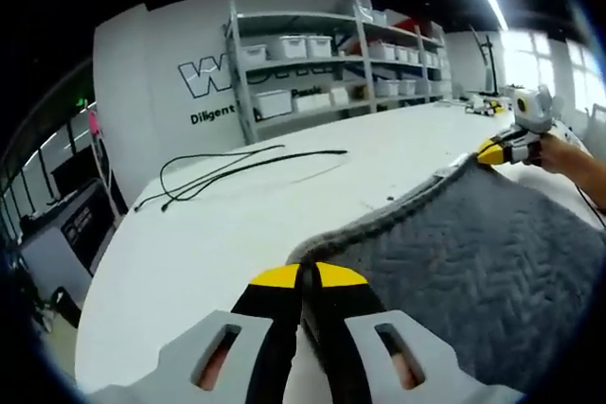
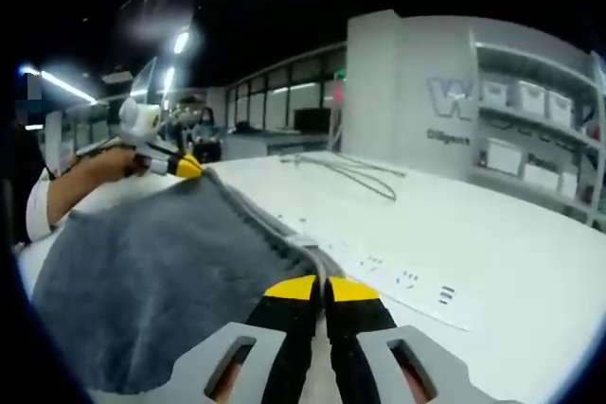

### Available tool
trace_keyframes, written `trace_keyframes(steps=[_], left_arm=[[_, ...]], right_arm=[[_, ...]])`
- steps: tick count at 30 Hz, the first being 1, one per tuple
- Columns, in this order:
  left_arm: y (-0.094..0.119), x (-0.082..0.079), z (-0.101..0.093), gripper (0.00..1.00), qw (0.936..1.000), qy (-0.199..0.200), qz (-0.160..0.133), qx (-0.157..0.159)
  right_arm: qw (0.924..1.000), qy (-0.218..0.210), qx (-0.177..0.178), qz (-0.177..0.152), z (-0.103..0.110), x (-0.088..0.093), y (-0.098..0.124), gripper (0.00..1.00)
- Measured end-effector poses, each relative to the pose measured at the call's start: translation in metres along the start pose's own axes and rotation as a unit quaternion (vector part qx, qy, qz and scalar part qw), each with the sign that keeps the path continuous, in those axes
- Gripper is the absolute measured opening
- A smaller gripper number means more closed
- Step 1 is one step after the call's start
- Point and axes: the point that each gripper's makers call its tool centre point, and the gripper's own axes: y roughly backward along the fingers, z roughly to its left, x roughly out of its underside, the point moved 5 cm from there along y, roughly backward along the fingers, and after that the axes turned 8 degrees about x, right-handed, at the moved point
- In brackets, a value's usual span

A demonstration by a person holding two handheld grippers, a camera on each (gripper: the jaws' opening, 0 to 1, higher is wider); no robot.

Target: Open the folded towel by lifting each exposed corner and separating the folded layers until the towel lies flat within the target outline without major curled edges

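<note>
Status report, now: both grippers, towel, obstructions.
Left gripper and right gripper each shut on a towel corner. Towel stretched between them over the white table. Black cable lies apart.

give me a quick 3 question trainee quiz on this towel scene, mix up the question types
1. True or false: the left gripper is shut on the edge of the grey towel.
2. Multiple choice: what lies on the white table beyond the towel in the left gripper view? A) black cable B) scissors C) a cup
3. Fill in: the right gripper is shut on the towel's ____.

Key:
1. True; its jaws are closed on the towel edge.
2. A, the black cable.
3. Edge; the towel is held taut between both grippers.
</note>
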Motion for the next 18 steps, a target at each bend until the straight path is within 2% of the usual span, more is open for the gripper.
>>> trace_keyframes(steps=[3,6,9,11,14,18], left_arm=[[0.001,-0.001,-0.002,0.04,1.0000,0.005,0.000,0.008],[0.001,-0.004,-0.005,0.05,0.9999,0.005,-0.003,0.016],[0.000,-0.005,-0.005,0.06,0.9997,-0.015,-0.006,0.018],[0.000,-0.006,-0.004,0.13,0.9996,-0.019,-0.009,0.017],[0.001,-0.008,-0.003,0.16,0.9995,-0.026,-0.011,0.016],[0.004,-0.010,0.000,0.25,0.9990,-0.041,-0.006,0.013]], right_arm=[[1.0000,0.005,0.005,0.003,-0.002,0.001,-0.001,0.01],[0.9997,0.016,0.018,0.006,-0.005,0.003,-0.002,0.08],[0.9993,0.021,0.026,0.015,-0.009,0.004,-0.002,0.10],[0.9997,0.011,0.023,0.003,-0.008,-0.002,0.002,0.11],[0.9997,0.006,0.022,-0.006,-0.008,-0.010,0.005,0.13],[0.9998,-0.008,0.007,-0.019,0.002,-0.023,0.010,0.19]])
